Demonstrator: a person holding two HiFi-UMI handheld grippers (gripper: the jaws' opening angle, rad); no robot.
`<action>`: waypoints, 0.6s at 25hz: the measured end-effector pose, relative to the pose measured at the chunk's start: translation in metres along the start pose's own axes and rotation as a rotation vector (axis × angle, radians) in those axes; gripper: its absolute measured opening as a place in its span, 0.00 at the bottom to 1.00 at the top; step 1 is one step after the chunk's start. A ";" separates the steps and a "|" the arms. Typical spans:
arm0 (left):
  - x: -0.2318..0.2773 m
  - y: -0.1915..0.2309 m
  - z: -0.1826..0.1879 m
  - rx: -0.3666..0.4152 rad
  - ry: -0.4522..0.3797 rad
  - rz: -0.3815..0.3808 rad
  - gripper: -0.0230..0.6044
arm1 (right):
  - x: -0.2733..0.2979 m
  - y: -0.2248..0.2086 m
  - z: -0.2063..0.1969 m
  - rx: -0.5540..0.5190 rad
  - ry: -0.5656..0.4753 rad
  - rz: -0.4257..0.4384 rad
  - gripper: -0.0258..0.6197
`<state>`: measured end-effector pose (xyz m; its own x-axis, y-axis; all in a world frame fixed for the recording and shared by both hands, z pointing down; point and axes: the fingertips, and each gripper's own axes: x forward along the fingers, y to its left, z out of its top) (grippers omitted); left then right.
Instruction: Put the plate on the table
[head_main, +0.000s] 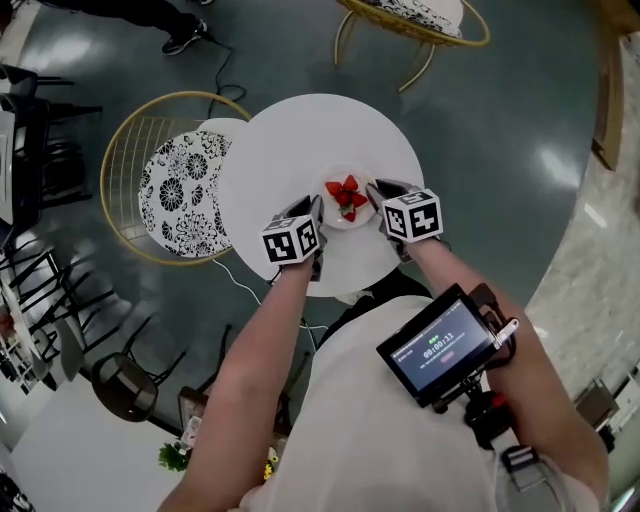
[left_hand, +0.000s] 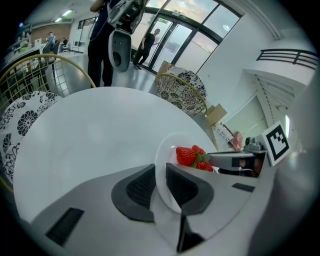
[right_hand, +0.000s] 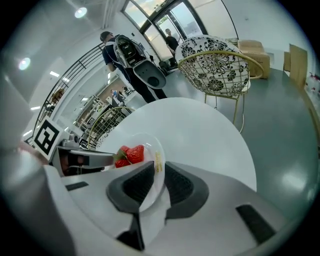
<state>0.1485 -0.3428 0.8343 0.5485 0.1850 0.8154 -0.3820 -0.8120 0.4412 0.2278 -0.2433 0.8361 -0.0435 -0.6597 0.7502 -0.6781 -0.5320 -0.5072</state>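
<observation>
A small white plate (head_main: 333, 206) with red strawberries (head_main: 347, 194) sits over the round white table (head_main: 290, 140), near its front edge. My left gripper (head_main: 318, 212) is shut on the plate's left rim (left_hand: 161, 172), and my right gripper (head_main: 377, 196) is shut on its right rim (right_hand: 155, 175). The strawberries (left_hand: 191, 155) show beyond the left jaws, and the strawberries (right_hand: 130, 154) show past the right ones too. Whether the plate touches the tabletop I cannot tell.
A gold wire chair (head_main: 160, 180) with a black-and-white patterned cushion stands left of the table, another gold wire chair (head_main: 412, 22) beyond it. A person with a backpack (right_hand: 131, 52) stands past the table. A cable (head_main: 243, 283) runs on the floor under the table.
</observation>
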 end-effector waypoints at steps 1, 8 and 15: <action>0.001 0.000 0.000 0.008 0.003 0.006 0.11 | 0.001 0.000 0.001 -0.015 0.000 -0.004 0.13; 0.003 0.000 0.000 0.119 0.047 0.094 0.14 | 0.003 0.001 0.001 -0.158 0.008 -0.058 0.13; -0.004 0.007 -0.001 0.083 0.033 0.123 0.14 | 0.002 -0.001 0.002 -0.164 -0.023 -0.098 0.13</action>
<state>0.1429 -0.3488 0.8344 0.4758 0.0986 0.8740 -0.3813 -0.8723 0.3060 0.2296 -0.2451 0.8369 0.0436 -0.6220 0.7818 -0.7886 -0.5019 -0.3553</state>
